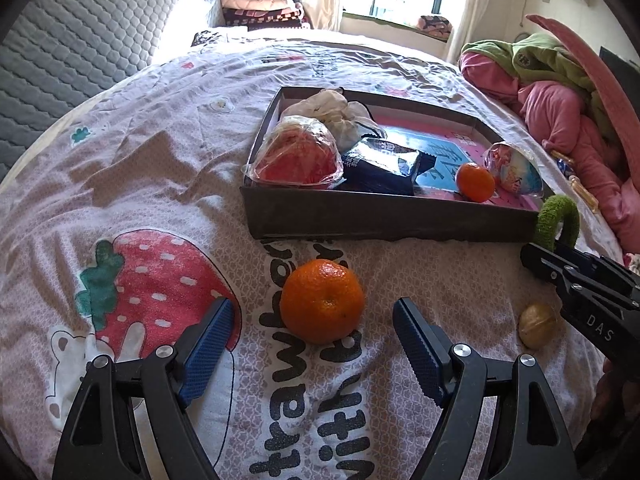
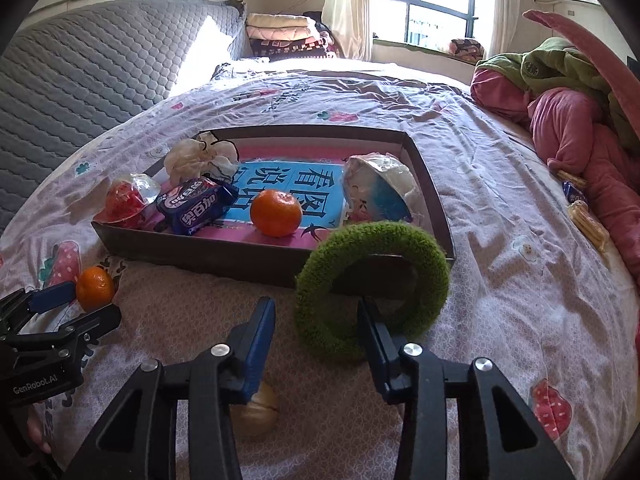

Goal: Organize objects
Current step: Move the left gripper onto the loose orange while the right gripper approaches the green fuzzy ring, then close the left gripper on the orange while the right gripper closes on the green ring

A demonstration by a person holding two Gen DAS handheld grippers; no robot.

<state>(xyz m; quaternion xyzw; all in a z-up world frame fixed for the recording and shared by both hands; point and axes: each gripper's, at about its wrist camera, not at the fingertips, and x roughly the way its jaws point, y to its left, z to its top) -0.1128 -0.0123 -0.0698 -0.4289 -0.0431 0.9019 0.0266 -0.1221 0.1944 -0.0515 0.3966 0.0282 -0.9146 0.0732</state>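
Note:
A dark shallow box point(image 1: 392, 220) point(image 2: 200, 252) lies on the bed and holds a red bagged item point(image 1: 298, 156), a white cloth bundle point(image 1: 340, 114), a dark blue snack pack point(image 2: 196, 204), a mandarin point(image 2: 276, 213) and a blue-white toy point(image 2: 380, 188). My left gripper point(image 1: 312, 332) is open around a loose mandarin point(image 1: 322, 300) on the sheet. My right gripper point(image 2: 316, 328) is open; a fuzzy green ring point(image 2: 372, 284) hangs on its right finger, in front of the box. A walnut point(image 2: 256, 412) point(image 1: 538, 325) lies under it.
A pile of pink and green clothes point(image 2: 568, 96) lies on the right of the bed. Snack packets point(image 2: 588, 220) lie beside it. A grey quilted headboard point(image 1: 80, 40) stands at left. Folded blankets point(image 2: 280, 36) sit by the window.

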